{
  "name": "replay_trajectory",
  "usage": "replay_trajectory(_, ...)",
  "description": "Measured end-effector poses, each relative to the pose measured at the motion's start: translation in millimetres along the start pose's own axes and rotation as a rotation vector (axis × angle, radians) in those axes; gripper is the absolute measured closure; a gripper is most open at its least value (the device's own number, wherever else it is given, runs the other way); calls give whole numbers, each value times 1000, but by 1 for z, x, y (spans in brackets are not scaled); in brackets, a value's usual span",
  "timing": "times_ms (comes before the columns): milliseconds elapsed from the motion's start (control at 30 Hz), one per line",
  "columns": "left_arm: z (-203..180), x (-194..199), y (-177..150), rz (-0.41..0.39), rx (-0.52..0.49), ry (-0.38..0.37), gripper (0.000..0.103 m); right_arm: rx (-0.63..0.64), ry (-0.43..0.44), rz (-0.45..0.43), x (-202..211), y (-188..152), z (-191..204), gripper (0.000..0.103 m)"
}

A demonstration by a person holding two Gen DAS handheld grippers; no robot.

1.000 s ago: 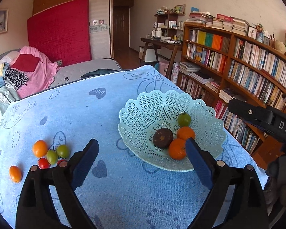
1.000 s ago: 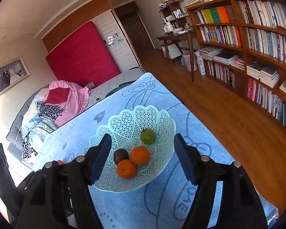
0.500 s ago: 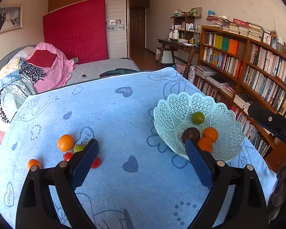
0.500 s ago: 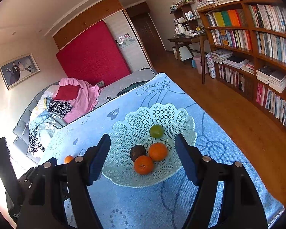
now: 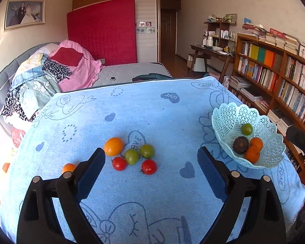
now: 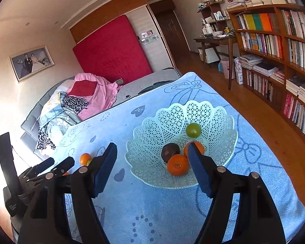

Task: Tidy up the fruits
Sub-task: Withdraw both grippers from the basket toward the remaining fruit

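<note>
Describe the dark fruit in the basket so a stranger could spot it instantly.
Find the pale lattice basket on the blue cloth. Four fruits lie inside: two oranges, one green fruit and the dark fruit. It alone is brownish-black, beside the front orange.

Left gripper (image 5: 150,172) swung from basket (image 5: 229,118) toward loose tomatoes (image 5: 132,156) (both grippers empty).

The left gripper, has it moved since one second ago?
Yes. The left gripper swung toward its left: the white basket slid to the view's right edge, and the loose fruit now lies between the open fingers.
</note>
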State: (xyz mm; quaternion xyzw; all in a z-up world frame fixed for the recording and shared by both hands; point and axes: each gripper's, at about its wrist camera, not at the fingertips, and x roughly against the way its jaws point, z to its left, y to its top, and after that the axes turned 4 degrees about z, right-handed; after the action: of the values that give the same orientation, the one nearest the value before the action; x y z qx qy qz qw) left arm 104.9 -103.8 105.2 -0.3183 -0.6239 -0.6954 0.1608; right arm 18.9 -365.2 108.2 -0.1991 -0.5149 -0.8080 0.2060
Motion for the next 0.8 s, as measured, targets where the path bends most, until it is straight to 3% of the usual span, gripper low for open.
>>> replay_trajectory(600, 84, -14, -39, 68, 102, 169, 12, 100, 49, 66, -18, -25, 42, 29)
replay_trajectory(800, 105, -25, -48, 100, 146, 202, 12, 153, 57, 82, -24, -35, 58, 24)
